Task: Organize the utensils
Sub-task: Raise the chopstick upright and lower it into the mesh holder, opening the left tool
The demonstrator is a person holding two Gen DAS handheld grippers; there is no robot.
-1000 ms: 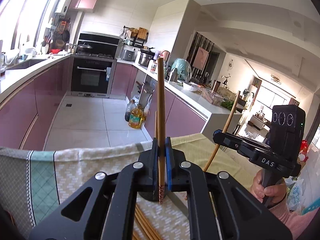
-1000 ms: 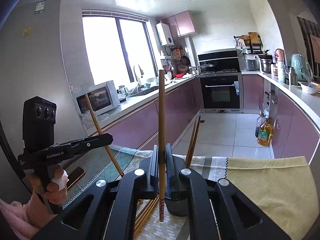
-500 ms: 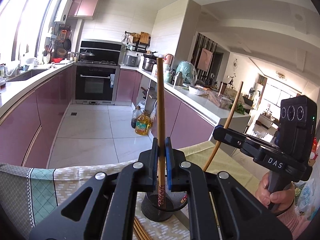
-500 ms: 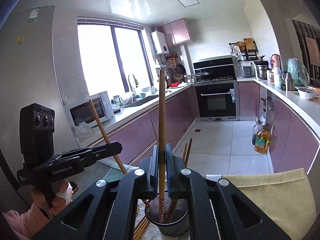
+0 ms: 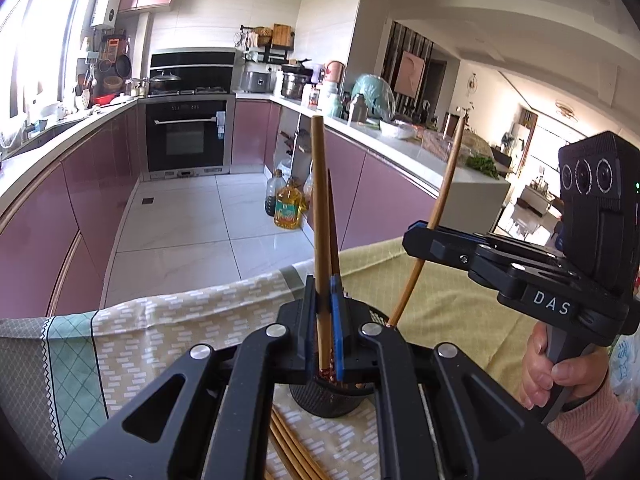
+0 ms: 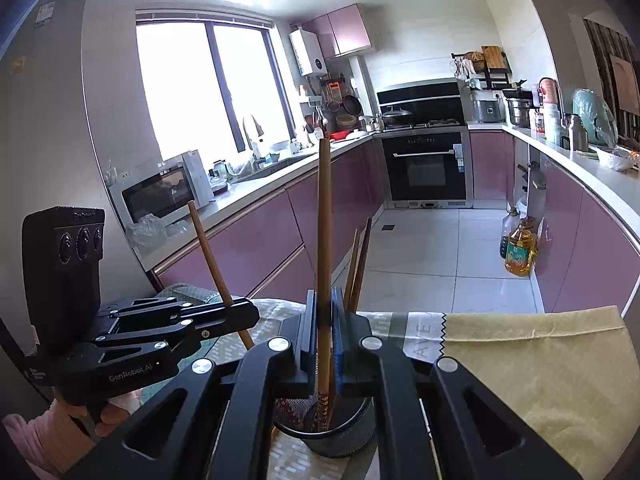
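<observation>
My left gripper [image 5: 323, 320] is shut on an upright wooden chopstick [image 5: 320, 208] whose patterned tip dips into a black mesh holder [image 5: 328, 398]. My right gripper [image 6: 324, 340] is shut on another upright chopstick [image 6: 324, 220], its tip inside the same holder [image 6: 340, 436]. Two more chopsticks [image 6: 358, 264] stand in the holder. In the left wrist view the right gripper [image 5: 418, 236] shows at right with its chopstick [image 5: 448, 184]; in the right wrist view the left gripper [image 6: 244, 314] shows at left with its chopstick [image 6: 208, 252].
Several loose chopsticks [image 5: 292, 452] lie on the patterned tablecloth [image 5: 168, 320] in front of the holder. A yellow cloth [image 6: 540, 360] covers the table's right part. The table's far edge drops to the kitchen floor; oil bottles [image 5: 286, 208] stand by the cabinets.
Both grippers have lowered their chopsticks, so the tips now sit deeper in the mesh holder. Both views have tilted down a little towards the table.
</observation>
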